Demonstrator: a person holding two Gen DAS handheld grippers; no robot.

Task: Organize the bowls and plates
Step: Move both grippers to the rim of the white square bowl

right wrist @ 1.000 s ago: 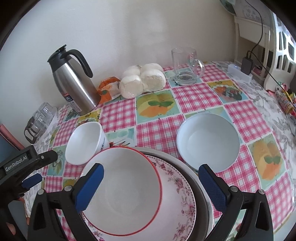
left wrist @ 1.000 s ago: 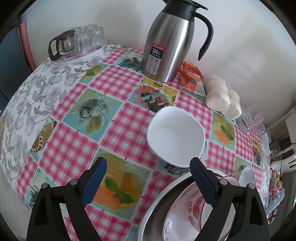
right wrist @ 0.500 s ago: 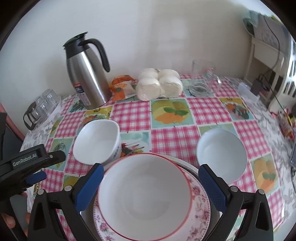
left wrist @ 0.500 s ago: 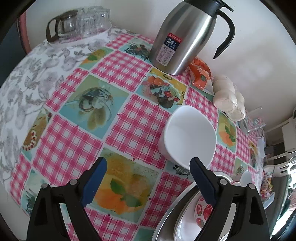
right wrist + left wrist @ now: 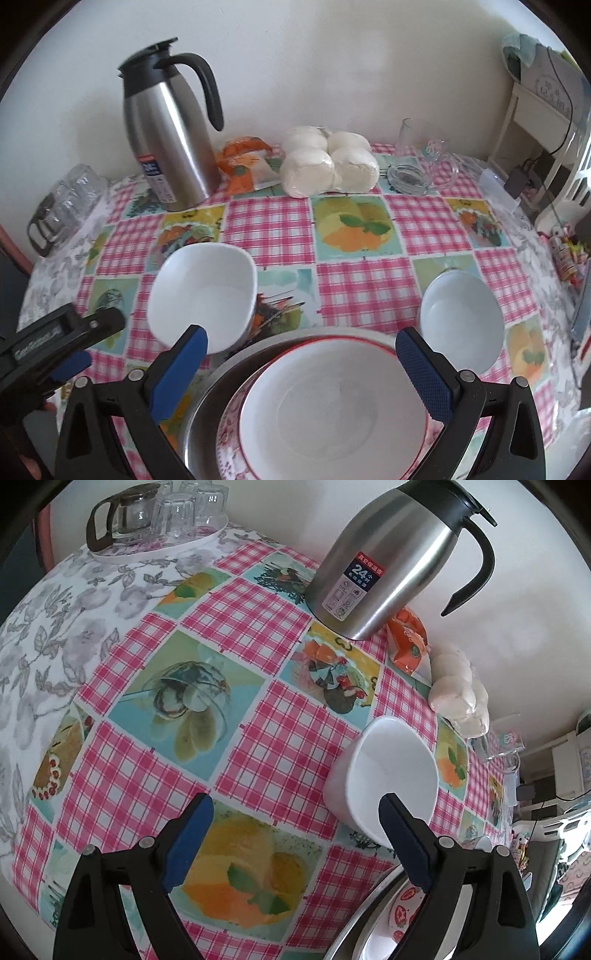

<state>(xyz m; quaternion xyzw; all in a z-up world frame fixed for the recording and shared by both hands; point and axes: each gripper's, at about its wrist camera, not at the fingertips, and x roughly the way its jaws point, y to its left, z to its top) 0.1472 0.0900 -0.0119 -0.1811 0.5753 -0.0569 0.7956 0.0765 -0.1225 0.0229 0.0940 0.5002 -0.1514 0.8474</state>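
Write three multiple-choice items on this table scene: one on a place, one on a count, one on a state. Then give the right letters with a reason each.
1. Where does the steel jug stand?
A. at the back by the wall, left of the orange packet
B. inside the metal basin
C. on the white side shelf

2. How many plain white bowls stand apart from the stack?
A. none
B. two
C. four

3. How do the left tongs stand?
A. shut on a plate
B. shut on the jug's handle
C. open, holding nothing

Answers: 1 A, the right wrist view shows it against the wall beside the packet. 2 B, one white bowl sits left of the stack and another right of it. 3 C, only tablecloth shows between the blue pads.
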